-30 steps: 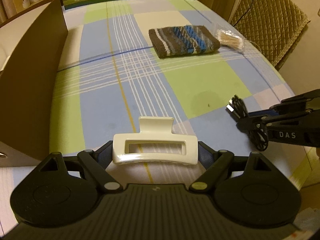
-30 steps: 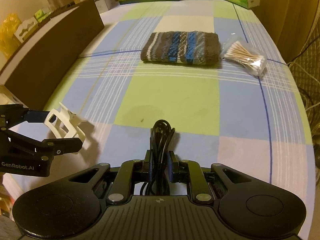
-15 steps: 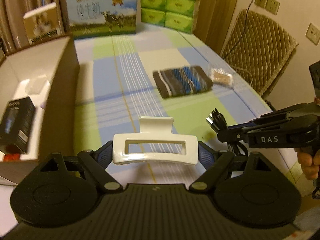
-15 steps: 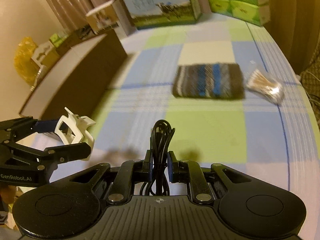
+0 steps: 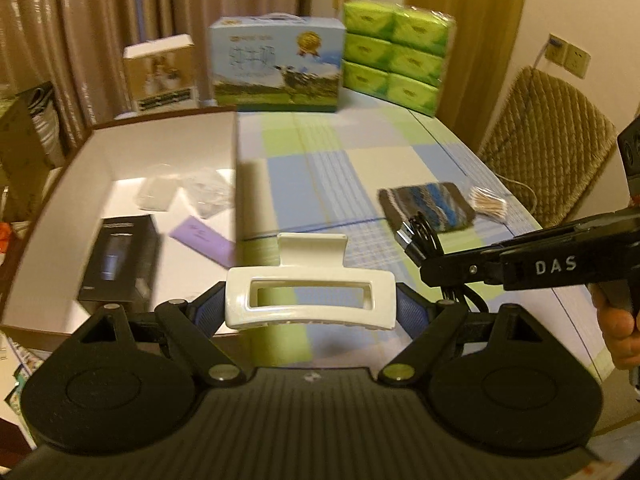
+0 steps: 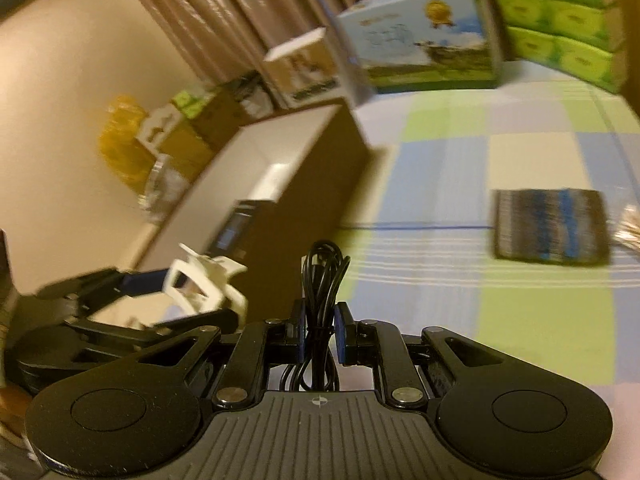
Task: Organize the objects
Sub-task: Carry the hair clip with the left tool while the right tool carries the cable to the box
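My left gripper (image 5: 310, 308) is shut on a white hair claw clip (image 5: 310, 298), held in the air near the right wall of the open brown box (image 5: 236, 168). The clip also shows in the right wrist view (image 6: 204, 284). My right gripper (image 6: 320, 330) is shut on a coiled black cable (image 6: 322, 276), raised above the table. The cable also shows in the left wrist view (image 5: 420, 236), to the right of the clip. The box (image 6: 304, 184) lies to the left of both grippers.
In the box lie a black carton (image 5: 118, 260), a purple card (image 5: 202, 236) and clear bags (image 5: 208, 196). On the checked tablecloth (image 5: 320, 168) lie a striped towel (image 5: 428, 208) and a cotton swab bag (image 5: 486, 204). A milk carton box (image 5: 278, 68), tissue packs (image 5: 396, 56) and a chair (image 5: 548, 160) stand behind.
Both grippers have risen from the table with their objects and swung left toward the box. The inside of the box has come into view.
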Action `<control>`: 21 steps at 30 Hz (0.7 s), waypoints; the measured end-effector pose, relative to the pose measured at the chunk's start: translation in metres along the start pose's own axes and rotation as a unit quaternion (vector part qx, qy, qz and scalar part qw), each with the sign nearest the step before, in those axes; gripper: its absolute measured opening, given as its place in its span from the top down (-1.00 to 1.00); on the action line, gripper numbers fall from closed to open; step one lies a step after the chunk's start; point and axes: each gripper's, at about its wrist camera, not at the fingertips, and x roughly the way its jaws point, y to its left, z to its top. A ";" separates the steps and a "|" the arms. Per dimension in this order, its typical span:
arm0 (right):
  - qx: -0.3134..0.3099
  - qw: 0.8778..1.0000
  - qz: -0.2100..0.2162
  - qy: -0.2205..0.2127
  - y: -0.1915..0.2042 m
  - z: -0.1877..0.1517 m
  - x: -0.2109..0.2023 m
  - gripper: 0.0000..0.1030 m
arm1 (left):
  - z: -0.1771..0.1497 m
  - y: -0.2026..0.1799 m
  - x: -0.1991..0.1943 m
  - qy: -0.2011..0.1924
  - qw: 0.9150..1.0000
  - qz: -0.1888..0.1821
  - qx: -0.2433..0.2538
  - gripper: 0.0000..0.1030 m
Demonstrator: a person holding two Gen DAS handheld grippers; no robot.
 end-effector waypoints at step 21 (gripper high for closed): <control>-0.060 0.997 0.040 0.008 0.105 0.060 0.119 0.78 | 0.013 0.136 -0.009 -0.015 0.995 0.088 -0.048 -0.62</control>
